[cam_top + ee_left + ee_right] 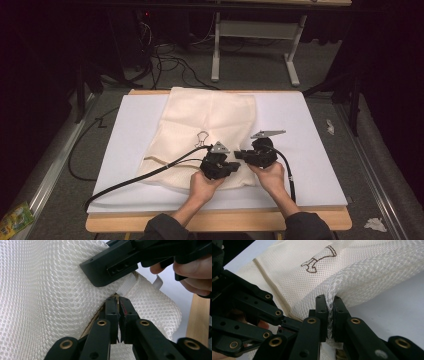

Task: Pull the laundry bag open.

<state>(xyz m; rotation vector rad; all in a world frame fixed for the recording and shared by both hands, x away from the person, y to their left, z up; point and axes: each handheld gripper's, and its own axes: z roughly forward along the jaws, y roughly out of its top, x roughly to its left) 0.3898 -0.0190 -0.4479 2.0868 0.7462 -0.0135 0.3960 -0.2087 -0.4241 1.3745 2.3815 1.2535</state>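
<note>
A cream mesh bag (200, 135) is lying flat on the white counter (310, 150), its near edge by the person's hands. The left claw (118, 300) is pinching the bag's near hem beside its zipper. Just right of it, the right claw (330, 302) is pinching a bunched fold of the same mesh.
</note>
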